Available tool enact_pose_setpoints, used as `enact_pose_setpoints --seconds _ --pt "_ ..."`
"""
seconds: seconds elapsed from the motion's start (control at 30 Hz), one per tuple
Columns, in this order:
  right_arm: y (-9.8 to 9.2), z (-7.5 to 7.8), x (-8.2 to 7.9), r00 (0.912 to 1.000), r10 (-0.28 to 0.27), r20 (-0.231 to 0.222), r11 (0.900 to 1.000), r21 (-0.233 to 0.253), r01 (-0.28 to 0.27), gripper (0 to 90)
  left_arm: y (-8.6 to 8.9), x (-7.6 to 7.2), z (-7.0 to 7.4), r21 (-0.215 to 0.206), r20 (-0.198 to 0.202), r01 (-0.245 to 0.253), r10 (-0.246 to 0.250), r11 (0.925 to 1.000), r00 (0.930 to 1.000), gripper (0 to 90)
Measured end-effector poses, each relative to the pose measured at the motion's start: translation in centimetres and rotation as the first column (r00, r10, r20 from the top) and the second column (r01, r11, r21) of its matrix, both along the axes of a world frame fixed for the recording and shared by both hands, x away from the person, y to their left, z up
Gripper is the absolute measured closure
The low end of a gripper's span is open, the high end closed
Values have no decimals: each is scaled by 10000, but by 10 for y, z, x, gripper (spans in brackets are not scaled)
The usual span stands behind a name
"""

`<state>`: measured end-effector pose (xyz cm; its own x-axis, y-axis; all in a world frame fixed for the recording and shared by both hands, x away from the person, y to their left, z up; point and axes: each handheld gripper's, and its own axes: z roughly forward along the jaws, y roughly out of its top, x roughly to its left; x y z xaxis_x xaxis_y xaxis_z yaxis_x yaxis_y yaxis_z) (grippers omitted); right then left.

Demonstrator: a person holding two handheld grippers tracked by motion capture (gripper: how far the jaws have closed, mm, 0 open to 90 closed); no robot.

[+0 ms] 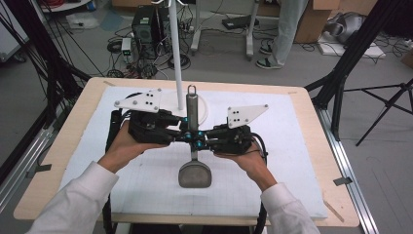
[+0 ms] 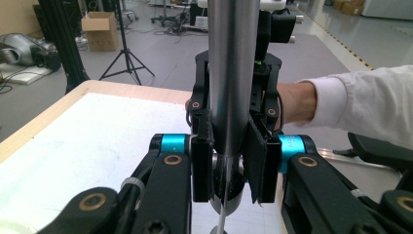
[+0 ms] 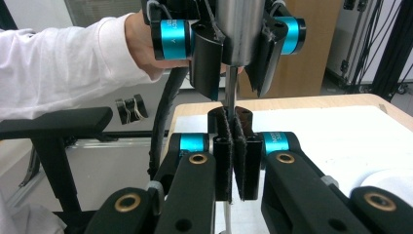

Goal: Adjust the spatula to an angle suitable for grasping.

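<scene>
While both tongs grip it at once, the spatula (image 1: 195, 174) stands upright over the middle of the white mat (image 1: 292, 146). Ring end up, grey blade down toward the person's edge of the table (image 1: 83, 112).

Left gripper (image 1: 186, 130): clenched on the bottom of the thick steel handle (image 2: 233, 73), one pad on each side, as the left gripper view shows.

Right gripper (image 1: 202, 142): clenched on the thin shank (image 3: 232, 85) just below that, pads pressed nearly together around it. It comes in from the opposite side, so the two sets of jaws face each other across the tool, almost touching.

Long axis: vertical. Both gripper views show the table level and the tool crossing it straight up and down. Cannot tell whether the blade touches the mat.

Key relation: a white pole (image 1: 176, 48) on a round base rises just behind the ring (image 1: 191, 89), on the far side of the tool. Left gripper holds the higher, heavier part and sits a little nearer the pole. Judgement: any carry toward the pole goes forward and up, and the left grip would steer it best.
</scene>
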<state>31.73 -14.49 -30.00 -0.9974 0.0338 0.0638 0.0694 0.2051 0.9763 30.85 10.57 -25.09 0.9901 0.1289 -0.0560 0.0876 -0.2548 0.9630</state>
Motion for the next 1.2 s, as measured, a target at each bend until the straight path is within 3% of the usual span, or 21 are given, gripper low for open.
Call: enact_pose_setpoints --seconds 0.1,0.23,0.43,0.5,0.57,0.63,0.73,0.77,0.83,0.87,1.03,1.1,1.2 --pt "0 0 0 9999 -94 -81 10000 8 94 883 1 0 0 -156 -25 -94 93 9998 10000 667" --pt "-2 0 0 9995 -276 -147 9996 35 276 883 2 0 0 -131 266 -284 287 9995 9992 538" --pt "-3 1 0 9981 -588 -174 9982 54 589 883 1 -1 1 -86 395 -934 937 9956 9948 298" --pt "-2 1 0 9976 -681 -147 9976 144 683 883 1 -1 1 -90 331 -1335 1337 9910 9905 183" --pt "-2 1 0 9970 -760 -151 9969 169 763 883 2 0 1 -120 296 -1632 1635 9865 9861 145" --pt "-1 1 1 9957 -924 -80 9956 171 925 882 2 1 2 -82 188 -2342 2343 9722 9720 60" --pt "0 1 1 9939 -1084 -213 9940 121 1087 883 2 3 2 -162 -49 -2616 2615 9651 9652 17" --pt "1 1 1 9930 -1146 -271 9933 111 1149 883 3 3 2 -157 -26 -2608 2608 9653 9654 17" --pt "3 1 2 9910 -1301 -325 9914 82 1305 882 2 2 2 -195 15 -2841 2842 9586 9588 17" --pt "3 1 2 9900 -1384 -275 9903 85 1387 882 2 2 2 -188 15 -2810 2811 9595 9597 17" --pt "8 1 4 9833 -1788 -329 9839 -13 1788 882 3 2 3 -285 163 -3243 3249 9455 9456 17" --pt "9 0 4 9804 -1948 -281 9808 -26 1948 882 4 2 4 -341 158 -3292 3299 9436 9439 17" --pt "12 0 4 9738 -2265 -216 9740 -69 2264 882 4 2 6 -430 219 -3597 3609 9321 9324 17"
